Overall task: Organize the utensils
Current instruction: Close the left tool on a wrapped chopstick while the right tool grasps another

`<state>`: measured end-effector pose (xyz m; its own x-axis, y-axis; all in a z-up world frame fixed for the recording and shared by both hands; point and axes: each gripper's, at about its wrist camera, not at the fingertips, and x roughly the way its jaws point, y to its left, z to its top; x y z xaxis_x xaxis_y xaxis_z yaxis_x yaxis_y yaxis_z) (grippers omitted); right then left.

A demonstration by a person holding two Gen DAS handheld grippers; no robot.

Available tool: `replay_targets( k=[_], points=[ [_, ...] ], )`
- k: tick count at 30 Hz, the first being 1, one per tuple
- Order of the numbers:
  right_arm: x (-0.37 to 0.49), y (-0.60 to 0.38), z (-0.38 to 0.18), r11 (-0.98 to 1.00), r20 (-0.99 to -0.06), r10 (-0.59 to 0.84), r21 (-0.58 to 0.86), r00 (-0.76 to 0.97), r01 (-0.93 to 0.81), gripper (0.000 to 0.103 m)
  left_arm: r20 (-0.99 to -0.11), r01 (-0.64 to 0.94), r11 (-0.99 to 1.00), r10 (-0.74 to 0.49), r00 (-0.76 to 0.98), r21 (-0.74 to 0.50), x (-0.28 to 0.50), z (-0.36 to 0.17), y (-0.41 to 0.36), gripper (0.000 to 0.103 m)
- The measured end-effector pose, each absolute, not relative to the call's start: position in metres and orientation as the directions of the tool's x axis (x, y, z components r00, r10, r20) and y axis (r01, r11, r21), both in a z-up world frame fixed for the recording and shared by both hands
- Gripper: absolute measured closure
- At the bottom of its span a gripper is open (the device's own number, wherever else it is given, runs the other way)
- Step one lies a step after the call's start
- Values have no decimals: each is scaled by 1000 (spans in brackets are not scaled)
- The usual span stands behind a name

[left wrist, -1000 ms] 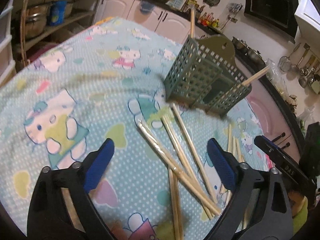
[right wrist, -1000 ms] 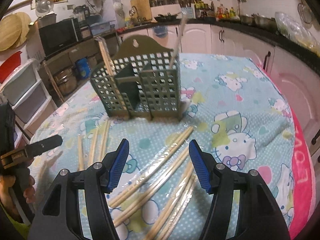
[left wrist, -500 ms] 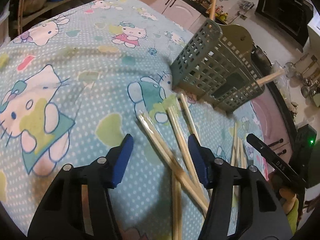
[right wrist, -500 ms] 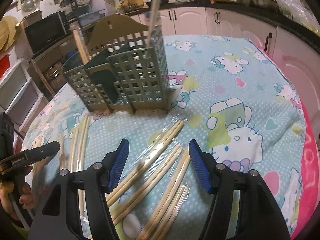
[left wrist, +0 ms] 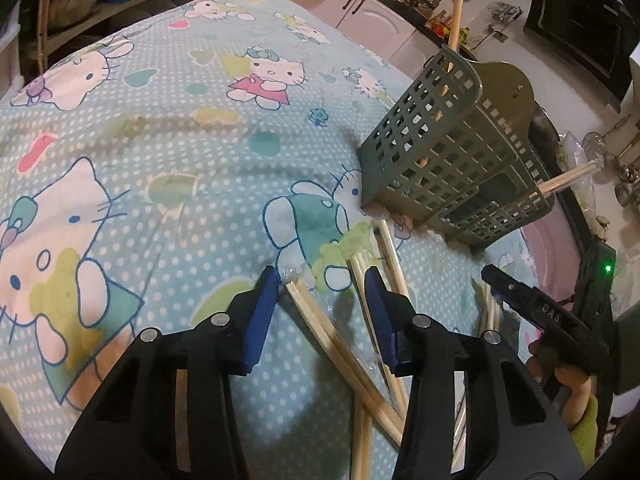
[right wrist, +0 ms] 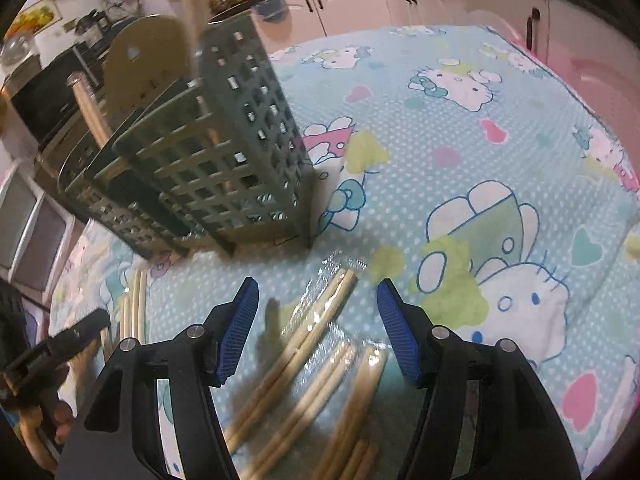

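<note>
The green lattice utensil holder stands on the cartoon-print tablecloth, with one pair of wooden chopsticks upright in a compartment at one end and another pair leaning out at the other. Loose pairs in clear wrap lie scattered on the cloth just beside the holder's foot, pale and crossing one another. The left gripper, jaws just closing, straddles a wrapped pair without pressing it; the right gripper stands open over another pair.
</note>
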<state>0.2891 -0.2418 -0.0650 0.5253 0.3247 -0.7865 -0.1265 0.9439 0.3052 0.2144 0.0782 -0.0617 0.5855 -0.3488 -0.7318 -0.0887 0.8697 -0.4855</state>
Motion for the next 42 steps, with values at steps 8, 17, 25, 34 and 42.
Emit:
replay_targets(
  k=[8,17,25,34,42],
  points=[
    [299,-238,-68,967,-801,246,240,546,-83,73,-738,-108,874,-327,590,-474,219,-63,80,80],
    [294,-257,-61,934,-763,319,355,562,-48,92,-746,-127,874,-314,587,-468,224,-64,90,99],
    [265,-251,-33,923,-715,357,369,601,-110,93,-712,-91,882,-310,630,-463,210,-42,87,100],
    [229,-241,9,922,-636,379,321,672,-216,93,-634,-9,897,-306,710,-442,191,9,79,100],
    [200,-237,46,917,-549,396,272,736,-291,94,-569,72,907,-321,757,-416,175,47,61,100]
  ],
)
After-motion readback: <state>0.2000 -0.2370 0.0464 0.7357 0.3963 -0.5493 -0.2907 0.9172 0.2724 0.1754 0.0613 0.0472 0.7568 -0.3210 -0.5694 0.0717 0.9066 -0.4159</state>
